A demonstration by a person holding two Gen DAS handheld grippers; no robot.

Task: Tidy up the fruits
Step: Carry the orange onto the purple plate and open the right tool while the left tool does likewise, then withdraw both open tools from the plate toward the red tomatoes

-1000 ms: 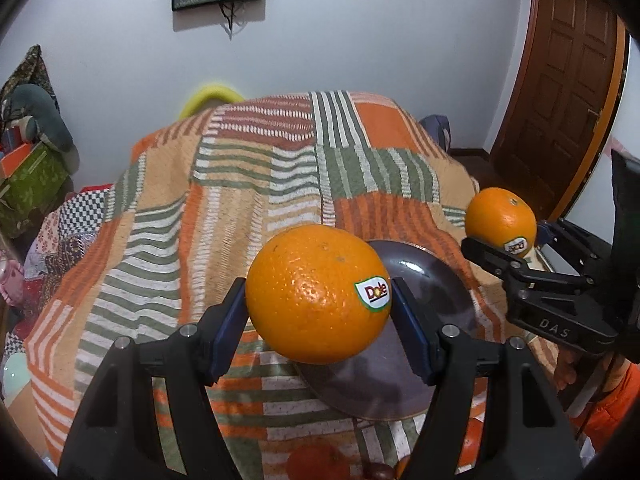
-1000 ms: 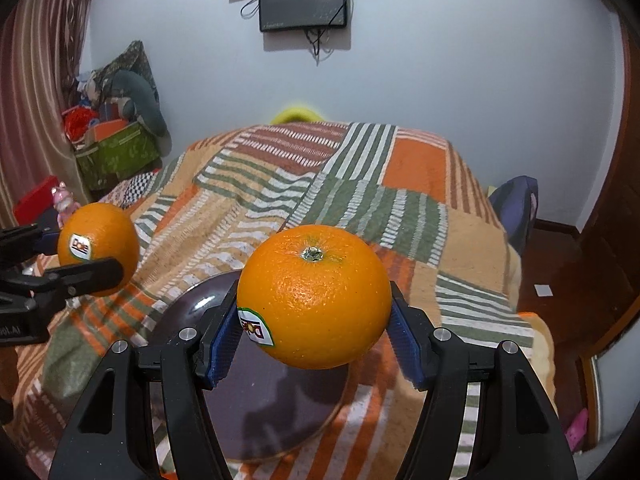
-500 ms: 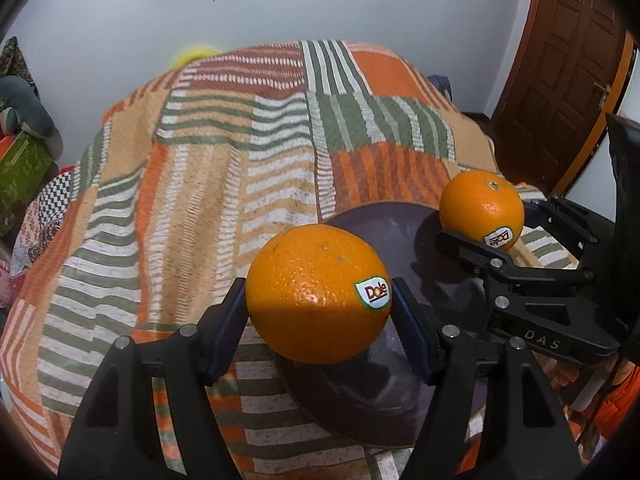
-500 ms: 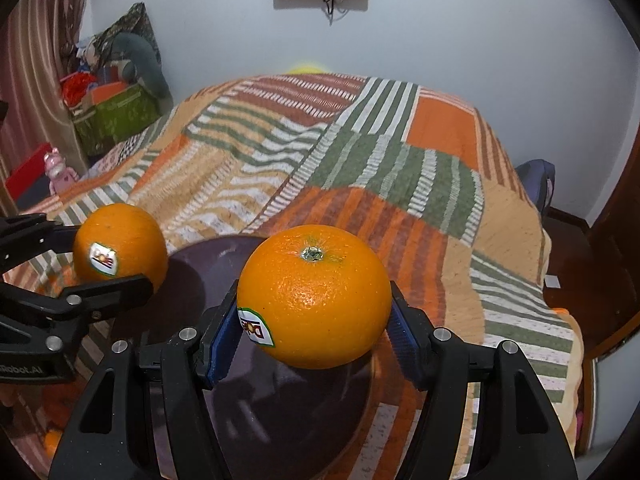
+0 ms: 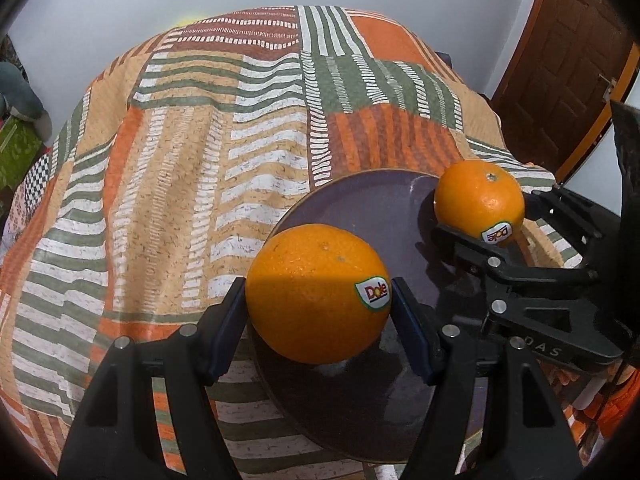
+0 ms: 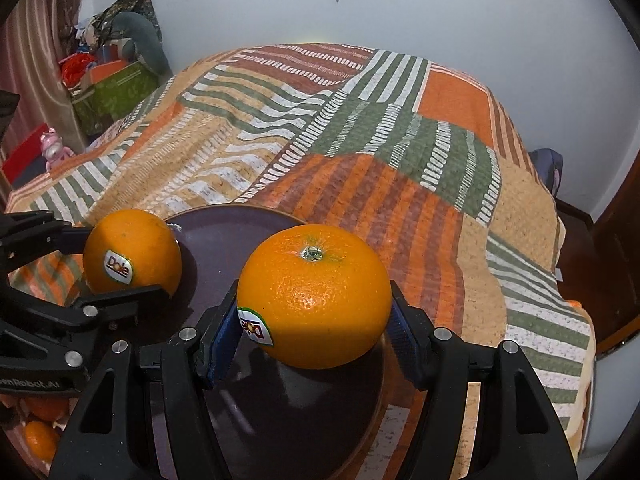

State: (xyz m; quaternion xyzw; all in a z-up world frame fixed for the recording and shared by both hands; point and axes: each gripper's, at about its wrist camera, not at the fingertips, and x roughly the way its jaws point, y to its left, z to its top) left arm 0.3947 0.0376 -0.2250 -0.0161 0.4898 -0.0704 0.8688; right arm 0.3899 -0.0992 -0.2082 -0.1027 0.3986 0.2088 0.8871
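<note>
While each orange is pinched from both sides, it cannot roll away. One orange (image 5: 318,294) sits tight in the left gripper (image 5: 319,308), its sticker facing the camera. Another orange (image 6: 314,296) sits in the right gripper (image 6: 312,320), stem up — both claws are about half open, closed snug on the fruit. Both hang just over the dark plate (image 5: 360,204), which looks like the spot for them. Under the plate lies a striped blanket (image 5: 192,168) — soft, so the plate could tip.
</note>
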